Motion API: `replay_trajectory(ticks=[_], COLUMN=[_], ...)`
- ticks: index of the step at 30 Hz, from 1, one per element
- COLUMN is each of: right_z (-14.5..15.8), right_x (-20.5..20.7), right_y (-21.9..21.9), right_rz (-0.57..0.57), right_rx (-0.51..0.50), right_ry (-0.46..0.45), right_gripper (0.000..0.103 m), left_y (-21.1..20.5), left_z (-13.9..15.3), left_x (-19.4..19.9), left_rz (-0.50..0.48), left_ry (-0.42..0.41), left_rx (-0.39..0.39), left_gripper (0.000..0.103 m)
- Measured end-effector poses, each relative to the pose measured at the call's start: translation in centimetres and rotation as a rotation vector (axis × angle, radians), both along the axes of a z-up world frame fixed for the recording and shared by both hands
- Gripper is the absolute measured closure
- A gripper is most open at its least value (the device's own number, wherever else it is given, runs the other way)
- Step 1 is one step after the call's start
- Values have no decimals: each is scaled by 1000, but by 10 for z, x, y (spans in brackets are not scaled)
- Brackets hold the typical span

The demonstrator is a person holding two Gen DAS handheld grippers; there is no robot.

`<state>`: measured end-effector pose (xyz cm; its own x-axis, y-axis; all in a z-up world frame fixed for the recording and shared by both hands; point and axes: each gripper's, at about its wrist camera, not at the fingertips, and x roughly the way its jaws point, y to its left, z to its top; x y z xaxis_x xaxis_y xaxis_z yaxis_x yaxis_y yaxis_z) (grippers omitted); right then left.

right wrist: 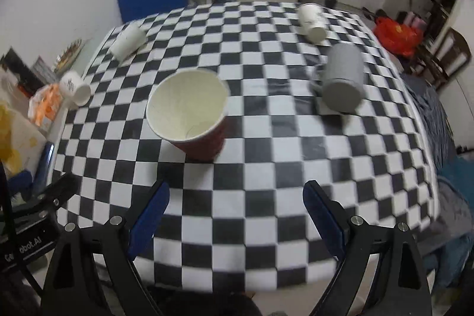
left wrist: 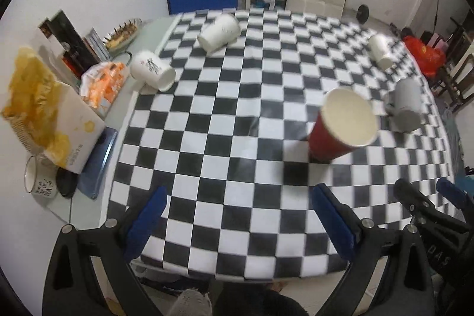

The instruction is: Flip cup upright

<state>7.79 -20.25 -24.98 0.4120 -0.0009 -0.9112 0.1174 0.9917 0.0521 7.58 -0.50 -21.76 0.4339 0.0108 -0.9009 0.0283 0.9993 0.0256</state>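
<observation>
Left gripper (left wrist: 237, 215) and right gripper (right wrist: 235, 206) nearest, jaws wide apart, holding nothing. Red paper cup (right wrist: 189, 114) upright mid-cloth, just beyond. Grey mug (right wrist: 343, 79) on its side, farther right — clumsy reach could topple light cup.

Red cup (right wrist: 189, 114), cream inside; grey mug (right wrist: 343, 79); white mugs (left wrist: 219, 31); black-and-white chequered tabletop (right wrist: 266, 168); blue-padded jaws.

grey mug (right wrist: 342, 80) motion-blurred, handle indistinct, left mug (left wrist: 38, 179) edge-cropped
</observation>
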Motion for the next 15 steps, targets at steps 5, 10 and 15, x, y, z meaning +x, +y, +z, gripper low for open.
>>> replay_trajectory(ticks=[5, 10, 15], right_z=[65, 130, 189], right_x=[-35, -75, -118], right_y=[-13, -20, -29], right_rz=[8, 1, -12], right_rx=[-5, -64, -84], right_ry=[-57, -117, -190], right_gripper=[10, 10, 10], left_y=[-8, -16, -23], left_z=[54, 104, 152], left_x=[-34, -70, -107], left_rz=[-13, -32, -41], left_ry=[-79, -158, -237], left_rx=[-7, 5, 7], left_gripper=[3, 3, 3])
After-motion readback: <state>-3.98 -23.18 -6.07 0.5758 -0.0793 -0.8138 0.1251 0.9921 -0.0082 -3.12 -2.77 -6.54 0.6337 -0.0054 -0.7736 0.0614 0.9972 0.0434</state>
